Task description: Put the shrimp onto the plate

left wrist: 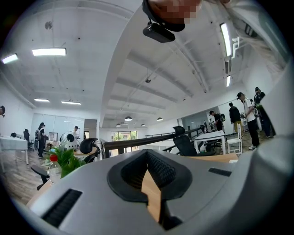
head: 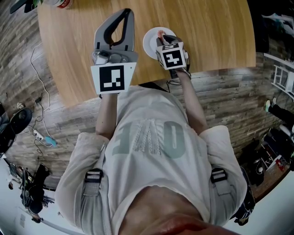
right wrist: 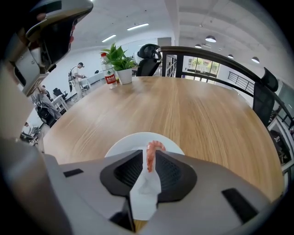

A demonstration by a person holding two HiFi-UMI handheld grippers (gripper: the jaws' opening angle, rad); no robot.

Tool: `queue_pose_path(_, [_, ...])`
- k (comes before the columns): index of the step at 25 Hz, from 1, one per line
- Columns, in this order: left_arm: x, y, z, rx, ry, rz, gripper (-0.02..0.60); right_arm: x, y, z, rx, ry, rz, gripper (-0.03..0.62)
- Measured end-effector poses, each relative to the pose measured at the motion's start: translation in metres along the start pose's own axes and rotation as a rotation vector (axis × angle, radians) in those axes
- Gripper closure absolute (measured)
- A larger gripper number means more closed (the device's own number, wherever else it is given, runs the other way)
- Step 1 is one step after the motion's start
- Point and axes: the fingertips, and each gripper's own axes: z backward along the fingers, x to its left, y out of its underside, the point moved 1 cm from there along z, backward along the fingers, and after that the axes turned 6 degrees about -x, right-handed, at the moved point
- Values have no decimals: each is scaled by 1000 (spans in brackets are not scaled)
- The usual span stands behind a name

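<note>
A pink shrimp (right wrist: pixel 150 155) is pinched upright between the pads of my right gripper (right wrist: pixel 149 160), which is shut on it. Right below it lies the round white plate (right wrist: pixel 124 144); the shrimp hangs just over the plate's near part. In the head view the right gripper (head: pixel 161 36) reaches over the plate (head: pixel 149 43) near the table's front edge, with the shrimp (head: pixel 160 33) at its tip. My left gripper (head: pixel 127 13) is held beside it to the left, shut with nothing in it. Its own view tilts up, with the closed fingertips (left wrist: pixel 147 156) against the ceiling.
The wooden table (right wrist: pixel 197 110) stretches far beyond the plate. A potted plant (right wrist: pixel 120 59) and a red-labelled bottle (right wrist: pixel 108 71) stand at its far left end. A dark railing (right wrist: pixel 220 57) and an office chair (right wrist: pixel 149 53) stand behind the table.
</note>
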Motion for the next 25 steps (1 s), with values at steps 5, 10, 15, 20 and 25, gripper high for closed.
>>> queue_pose_path(5, [0,0,1,-3,5,-3,572,1,-5,0,1,1,4,503])
queue_pose_path(10, [-2,-7,2,-23,8,-8,572,-2,-37,13,-132,14,20,538])
queue_pose_path(15, [-2,-11,6,-30,22,-27,572,-7,-103,61,-410,106,50,574])
queue_pose_path(20, [-9,-23,8,-48,34,-22,572,-4,-160,138,-725,164,50,576])
queue_pose_path(25, [-12,-51,10,-107,66,-18,572,6,-185,207,-945,261,108,576])
